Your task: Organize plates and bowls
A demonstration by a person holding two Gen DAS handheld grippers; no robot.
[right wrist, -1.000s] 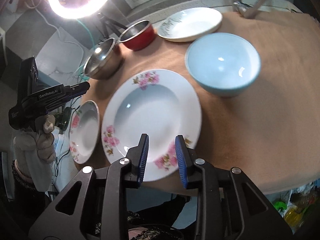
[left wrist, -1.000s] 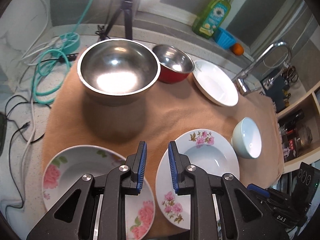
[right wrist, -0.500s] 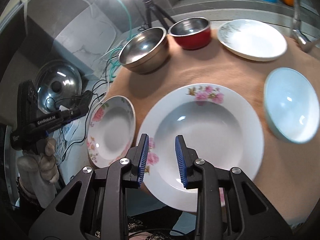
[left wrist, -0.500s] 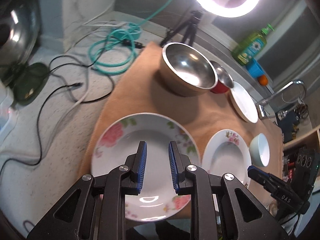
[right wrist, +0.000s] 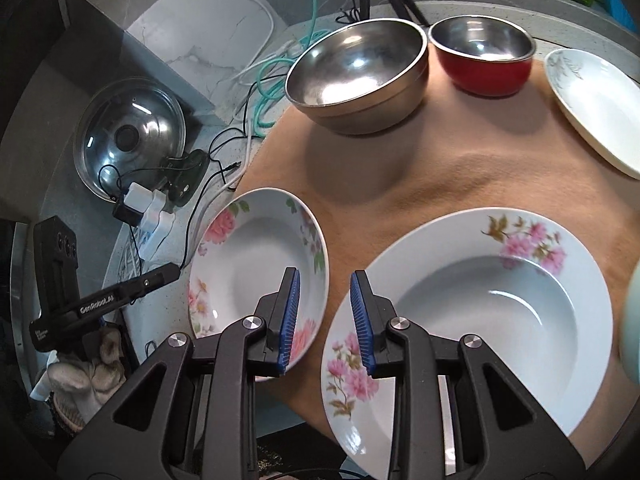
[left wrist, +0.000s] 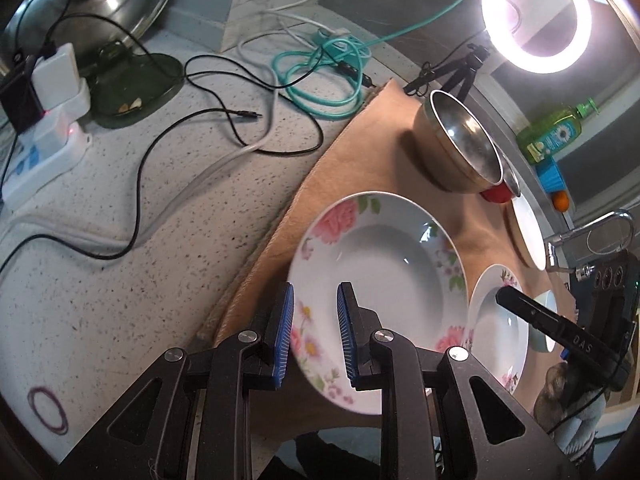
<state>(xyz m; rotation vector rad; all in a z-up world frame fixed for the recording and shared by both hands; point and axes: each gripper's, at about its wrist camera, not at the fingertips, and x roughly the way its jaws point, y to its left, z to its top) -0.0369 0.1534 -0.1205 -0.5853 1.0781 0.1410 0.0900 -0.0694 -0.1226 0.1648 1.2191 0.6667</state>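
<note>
A small floral plate (left wrist: 380, 268) (right wrist: 256, 264) lies at the near left of the tan mat (right wrist: 400, 176). A larger floral plate (right wrist: 472, 320) (left wrist: 500, 320) lies to its right. My left gripper (left wrist: 314, 330) is open, its jaws either side of the small plate's near left rim. My right gripper (right wrist: 325, 316) is open above the gap between the two floral plates. A large steel bowl (right wrist: 360, 72), a red bowl (right wrist: 484, 56), a white plate (right wrist: 600, 104) and a pale blue bowl (right wrist: 632, 320) are also on the mat.
Left of the mat lie a speckled counter (left wrist: 120, 240) with black and teal cables (left wrist: 320, 72), a power strip (left wrist: 44, 128) and a glass pot lid (right wrist: 128, 140). A ring light (left wrist: 536, 20), soap bottle (left wrist: 556, 132) and faucet (left wrist: 592, 236) stand behind.
My left gripper has swung left and down to the small floral plate's near rim. My right gripper has moved left, from over the large plate to the gap between the plates.
</note>
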